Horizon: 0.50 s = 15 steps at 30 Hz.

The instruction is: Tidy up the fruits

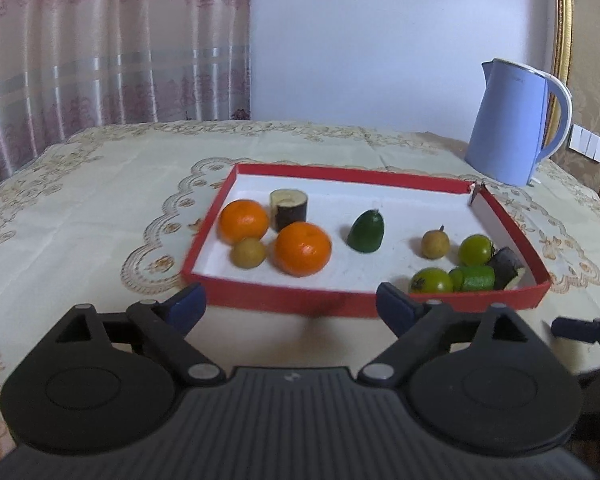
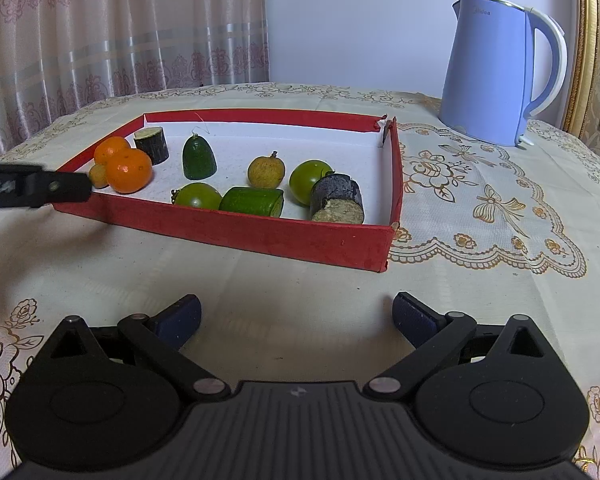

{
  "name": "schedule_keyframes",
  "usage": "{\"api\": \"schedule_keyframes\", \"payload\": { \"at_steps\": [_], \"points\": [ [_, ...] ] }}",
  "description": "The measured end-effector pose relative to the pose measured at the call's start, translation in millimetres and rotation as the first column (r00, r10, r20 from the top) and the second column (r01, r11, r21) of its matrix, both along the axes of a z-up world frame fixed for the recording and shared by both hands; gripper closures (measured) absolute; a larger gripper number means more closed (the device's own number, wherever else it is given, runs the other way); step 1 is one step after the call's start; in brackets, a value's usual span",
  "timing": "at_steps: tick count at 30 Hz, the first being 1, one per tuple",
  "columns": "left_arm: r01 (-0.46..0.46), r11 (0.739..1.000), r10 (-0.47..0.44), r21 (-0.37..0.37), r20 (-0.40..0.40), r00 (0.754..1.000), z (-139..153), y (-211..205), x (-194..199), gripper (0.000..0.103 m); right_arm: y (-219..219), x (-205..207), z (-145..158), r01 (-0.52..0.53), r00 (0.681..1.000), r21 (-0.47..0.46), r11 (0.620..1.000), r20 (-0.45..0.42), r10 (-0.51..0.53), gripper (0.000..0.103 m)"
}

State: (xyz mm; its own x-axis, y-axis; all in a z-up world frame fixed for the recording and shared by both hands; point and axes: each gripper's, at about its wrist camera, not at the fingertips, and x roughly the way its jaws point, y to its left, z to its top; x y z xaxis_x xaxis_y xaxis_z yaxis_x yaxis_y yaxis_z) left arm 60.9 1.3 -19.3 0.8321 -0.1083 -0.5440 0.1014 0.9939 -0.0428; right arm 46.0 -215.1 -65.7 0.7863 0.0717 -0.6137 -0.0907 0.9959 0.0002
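Fruits lie in a shallow red-walled, white-floored cardboard tray point(image 2: 236, 236): two glossy orange mandarins point(image 1: 302, 248), round green tomatoes point(image 2: 309, 179), small tan longans point(image 2: 266, 171). Left gripper point(image 1: 292, 300) and right gripper point(image 2: 296, 316) both gape, released, empty.

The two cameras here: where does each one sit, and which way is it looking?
Left wrist: on the left gripper, facing the shallow red cardboard tray of fruit; own open fingers show.
Right wrist: on the right gripper, nearer the tray's right corner; own open fingers show.
Shared: tray, two oranges, pale blue electric kettle.
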Motion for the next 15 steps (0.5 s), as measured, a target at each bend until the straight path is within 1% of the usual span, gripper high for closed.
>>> {"api": "schedule_keyframes", "payload": {
  "at_steps": [2, 4, 7, 11, 15],
  "points": [
    [-0.011, 1.0, 0.011, -0.004, -0.012, 1.0, -0.1, 3.7, -6.2, 0.011, -1.5, -0.8, -0.1, 0.014, 1.0, 0.006, 1.0, 0.0, -0.014, 0.0],
    [-0.015, 1.0, 0.014, -0.019, -0.02, 1.0, 0.5, 8.3, -13.3, 0.009, -2.4, -3.2, 0.1, 0.051, 0.999, 0.018, 0.999, -0.002, -0.051, 0.0],
    [-0.023, 0.999, 0.022, -0.025, -0.022, 1.0, 1.5, 11.3, -23.3, 0.006, -1.0, -7.7, 1.6, 0.065, 0.998, 0.042, 0.997, -0.009, -0.065, 0.0],
    [-0.025, 1.0, 0.025, -0.007, -0.018, 1.0, 2.9, 9.4, -32.5, 0.005, 3.0, -13.7, 9.3, 0.078, 0.997, 0.095, 0.992, -0.004, -0.078, 0.0],
    [-0.014, 1.0, 0.014, -0.013, -0.003, 1.0, 7.6, 5.3, -41.1, 0.001, 11.6, -18.7, 21.1, 0.111, 0.993, 0.061, 0.992, 0.035, -0.113, 0.0]
  ]
}}
